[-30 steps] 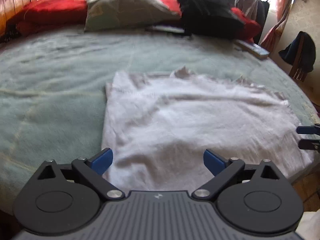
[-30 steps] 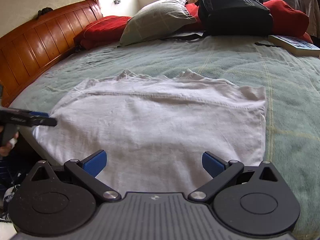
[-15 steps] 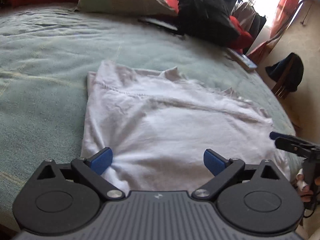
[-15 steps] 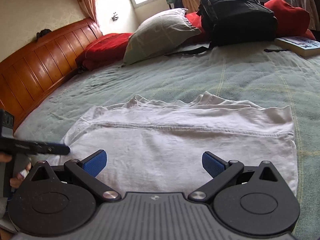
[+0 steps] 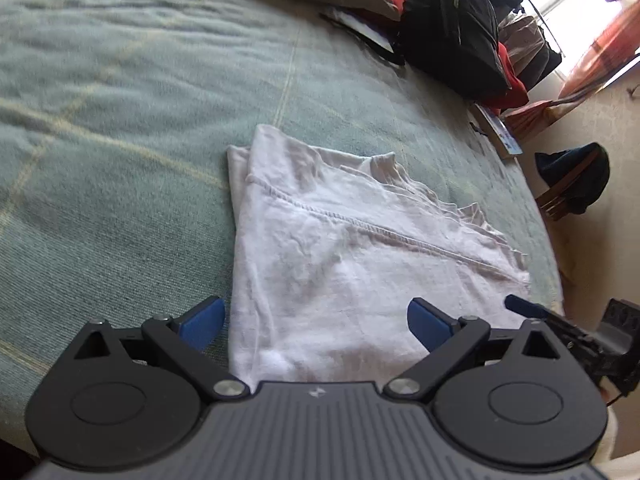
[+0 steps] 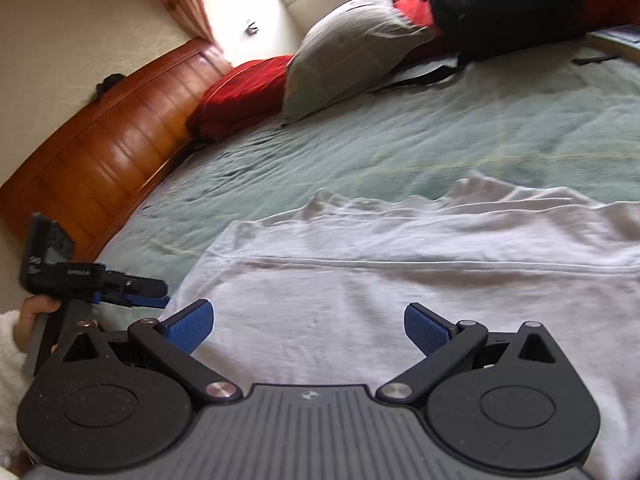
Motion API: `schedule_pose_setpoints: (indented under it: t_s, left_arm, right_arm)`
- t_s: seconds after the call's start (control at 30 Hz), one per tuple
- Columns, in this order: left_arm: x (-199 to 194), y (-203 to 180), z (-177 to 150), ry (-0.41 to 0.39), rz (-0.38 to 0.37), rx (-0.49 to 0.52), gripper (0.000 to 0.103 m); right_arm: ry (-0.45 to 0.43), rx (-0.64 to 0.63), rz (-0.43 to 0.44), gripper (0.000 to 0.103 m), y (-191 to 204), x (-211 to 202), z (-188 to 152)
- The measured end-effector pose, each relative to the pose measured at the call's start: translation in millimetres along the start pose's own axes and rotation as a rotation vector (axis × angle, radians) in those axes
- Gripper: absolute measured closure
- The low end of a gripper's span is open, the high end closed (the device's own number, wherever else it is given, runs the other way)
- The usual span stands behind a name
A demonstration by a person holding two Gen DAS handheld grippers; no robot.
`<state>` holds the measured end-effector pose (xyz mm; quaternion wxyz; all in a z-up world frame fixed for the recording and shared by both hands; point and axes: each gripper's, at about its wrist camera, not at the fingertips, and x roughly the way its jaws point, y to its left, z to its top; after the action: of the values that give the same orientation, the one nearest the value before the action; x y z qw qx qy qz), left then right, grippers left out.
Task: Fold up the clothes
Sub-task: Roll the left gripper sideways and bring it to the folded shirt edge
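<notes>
A white garment (image 5: pixel 352 264) lies folded flat on the green bedspread (image 5: pixel 120 128), with a stitched hem running across it. My left gripper (image 5: pixel 314 324) is open and hovers low over the garment's near left corner, nothing between its blue pads. My right gripper (image 6: pixel 308 326) is open too, just over the near edge of the white garment (image 6: pixel 400 280). Each gripper shows in the other's view: the right gripper (image 5: pixel 532 312) at the cloth's right edge, and the left gripper (image 6: pixel 136 294) at its left edge, held by a hand (image 6: pixel 36 314).
A black backpack (image 5: pixel 452 28), a grey-green pillow (image 6: pixel 352 52) and red cushions (image 6: pixel 240 96) sit at the far side of the bed. A wooden headboard (image 6: pixel 100 168) runs along the left. A book (image 5: pixel 498 132) lies near the right edge, beside a chair (image 5: pixel 572 188) draped with dark cloth.
Both grippers have dropped lower and closer to the garment's near edge, and both views have tilted. Both stayed open. The garment has not moved.
</notes>
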<state>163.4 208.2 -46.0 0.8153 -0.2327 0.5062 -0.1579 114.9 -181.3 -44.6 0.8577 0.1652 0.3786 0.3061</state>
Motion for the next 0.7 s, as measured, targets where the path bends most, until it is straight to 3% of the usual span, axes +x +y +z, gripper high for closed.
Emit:
schedule_pose_setpoints:
  t_s: [0.17,0.57,0.7]
  left_arm:
    - [13,21,11,0.042,-0.082,-0.065,0.006]
    - [46,31,50,0.018,-0.23,-0.08,0.006]
    - [41,37,40,0.02,-0.288,-0.111,0.007]
  right_arm:
    - [0.045,0.01,0.01,0.0,-4,16,2]
    - [0.046,0.032,-0.013,0.0,-12,19,11]
    - [0.036,0.021,-0.023,0.0,-9,15,14]
